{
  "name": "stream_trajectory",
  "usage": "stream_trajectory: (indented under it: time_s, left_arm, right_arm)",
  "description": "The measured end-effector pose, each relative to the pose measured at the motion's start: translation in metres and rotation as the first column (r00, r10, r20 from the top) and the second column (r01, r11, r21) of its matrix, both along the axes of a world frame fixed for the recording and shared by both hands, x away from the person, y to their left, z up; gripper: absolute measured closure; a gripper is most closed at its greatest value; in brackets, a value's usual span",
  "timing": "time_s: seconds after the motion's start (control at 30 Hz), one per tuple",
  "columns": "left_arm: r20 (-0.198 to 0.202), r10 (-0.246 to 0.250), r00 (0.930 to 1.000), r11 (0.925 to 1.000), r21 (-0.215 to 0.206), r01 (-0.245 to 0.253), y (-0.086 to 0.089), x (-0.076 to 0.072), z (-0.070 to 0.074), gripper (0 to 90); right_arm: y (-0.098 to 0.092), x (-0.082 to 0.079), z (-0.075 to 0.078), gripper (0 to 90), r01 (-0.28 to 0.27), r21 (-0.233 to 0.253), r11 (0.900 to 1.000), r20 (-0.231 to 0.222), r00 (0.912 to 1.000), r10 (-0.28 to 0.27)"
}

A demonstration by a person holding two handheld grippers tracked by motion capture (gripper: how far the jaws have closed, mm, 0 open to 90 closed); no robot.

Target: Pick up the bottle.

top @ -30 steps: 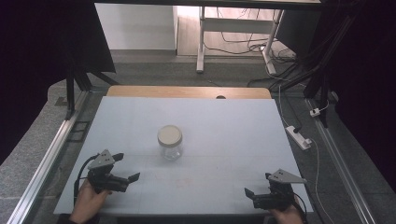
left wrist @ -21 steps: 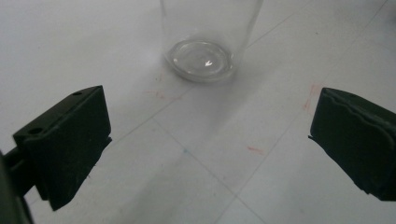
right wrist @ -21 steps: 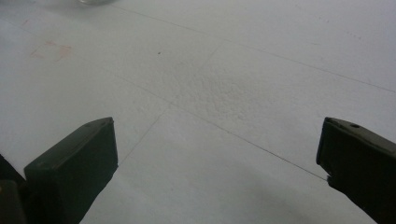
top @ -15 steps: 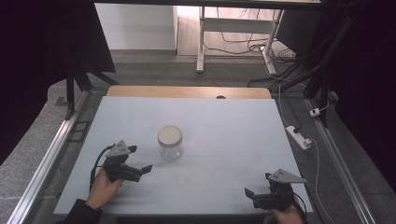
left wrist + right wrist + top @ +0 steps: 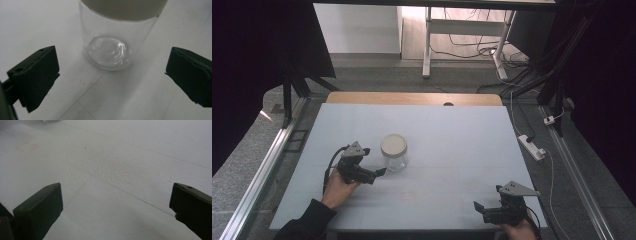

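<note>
Near the middle of the table [image 5: 452, 130], the left gripper [image 5: 374, 174] is wide open and empty, lined up to grab the upright jar [image 5: 393, 152], while the right gripper [image 5: 482, 209] waits open and empty too.

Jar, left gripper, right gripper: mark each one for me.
jar [image 5: 393, 145], high view, on its cream lid.
left gripper [image 5: 379, 173], high view, between its open jaw tips, just short of the jar.
right gripper [image 5: 478, 206], high view, between its open jaw tips, near the table's front edge.
</note>
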State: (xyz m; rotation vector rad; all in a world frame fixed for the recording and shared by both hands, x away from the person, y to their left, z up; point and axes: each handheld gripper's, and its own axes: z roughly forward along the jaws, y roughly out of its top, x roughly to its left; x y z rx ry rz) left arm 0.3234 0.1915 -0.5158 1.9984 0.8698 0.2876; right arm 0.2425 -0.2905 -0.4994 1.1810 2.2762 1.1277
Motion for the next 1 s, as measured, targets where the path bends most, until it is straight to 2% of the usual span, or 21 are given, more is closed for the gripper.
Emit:
stream_trajectory:
  time_s: [0.1, 0.4, 0.73, 0.87, 1.0]
  left_arm:
    - [0.002, -0.019, 0.9998, 0.9998, -0.006, 0.019, -0.004, 0.007, -0.001, 0.0]
    - [0.011, -0.063, 0.9979, 0.9976, 0.028, 0.063, -0.019, 0.025, -0.003, 0.0]
    - [0.038, -0.091, 0.9952, 0.9929, 0.081, 0.087, -0.037, 0.039, -0.008, 0.0]
    - [0.033, -0.105, 0.9939, 0.9905, 0.093, 0.102, -0.042, 0.043, -0.010, 0.0]
    - [0.036, -0.099, 0.9944, 0.9901, 0.103, 0.095, -0.046, 0.045, -0.011, 0.0]
  right_arm:
    - [0.000, 0.000, 0.000, 0.0, 0.000, 0.000, 1.000, 0.000, 1.0000, 0.000]
    - [0.000, 0.000, 0.000, 0.0, -0.001, 0.001, 1.000, 0.001, 1.0000, 0.001]
    - [0.000, 0.000, 0.000, 0.0, -0.002, -0.001, 1.000, 0.001, 1.0000, 0.002]
    - [0.000, 0.000, 0.000, 0.0, -0.002, -0.001, 1.000, 0.000, 1.0000, 0.002]
    - [0.000, 0.000, 0.000, 0.0, -0.002, -0.001, 1.000, 0.000, 1.0000, 0.002]
